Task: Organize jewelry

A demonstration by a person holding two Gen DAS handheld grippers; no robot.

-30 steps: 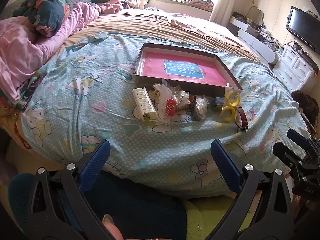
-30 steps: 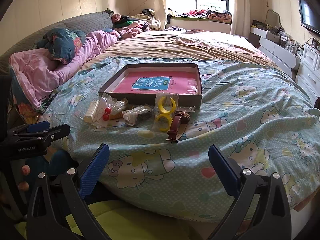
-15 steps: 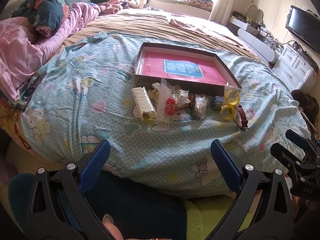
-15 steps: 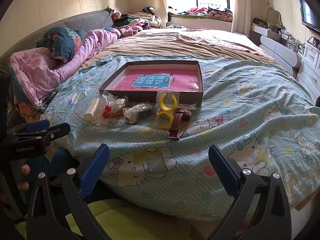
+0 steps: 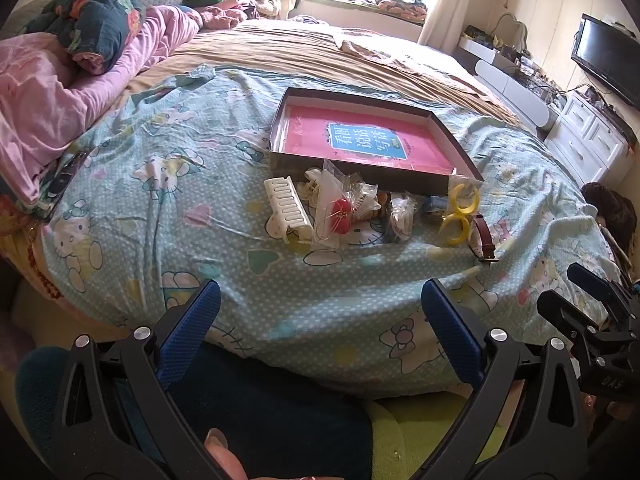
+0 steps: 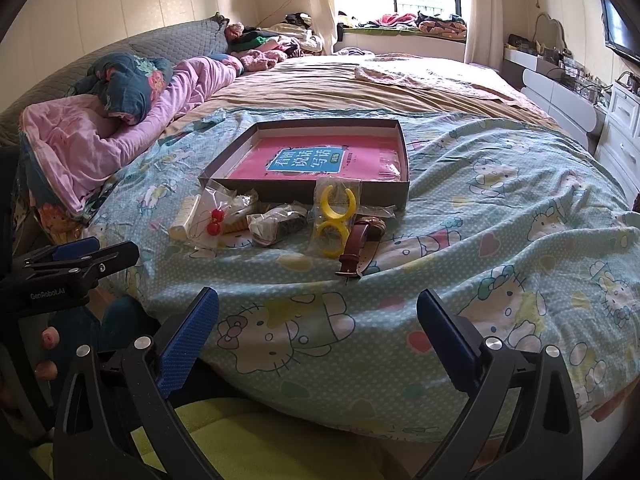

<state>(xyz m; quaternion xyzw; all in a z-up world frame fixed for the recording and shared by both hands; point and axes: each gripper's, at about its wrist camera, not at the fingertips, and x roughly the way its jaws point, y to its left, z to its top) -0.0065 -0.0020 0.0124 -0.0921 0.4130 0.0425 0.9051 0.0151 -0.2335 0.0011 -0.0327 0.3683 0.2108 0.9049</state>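
On the cartoon-print bedspread (image 6: 500, 208), a row of small jewelry items lies just in front of a shallow dark box (image 6: 403, 160) with a pink booklet inside: a white hair clip (image 5: 288, 206), red earrings in a clear bag (image 5: 339, 211), yellow rings (image 6: 335, 220) and a brown strap (image 6: 358, 246). Left gripper (image 5: 320, 336) and right gripper (image 6: 318, 330) hover near the bed edge, fingers spread wide, holding nothing.

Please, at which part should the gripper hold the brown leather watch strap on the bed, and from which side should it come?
Grip the brown leather watch strap at mid-length, across its narrow width, coming from above. It lies flat on the blue cartoon-print bedsheet, running toward the camera, with its buckle end nearest. The right gripper, open, is probably closer. The yellow plastic rings in a clear bag lie close beside it, so close carefully.
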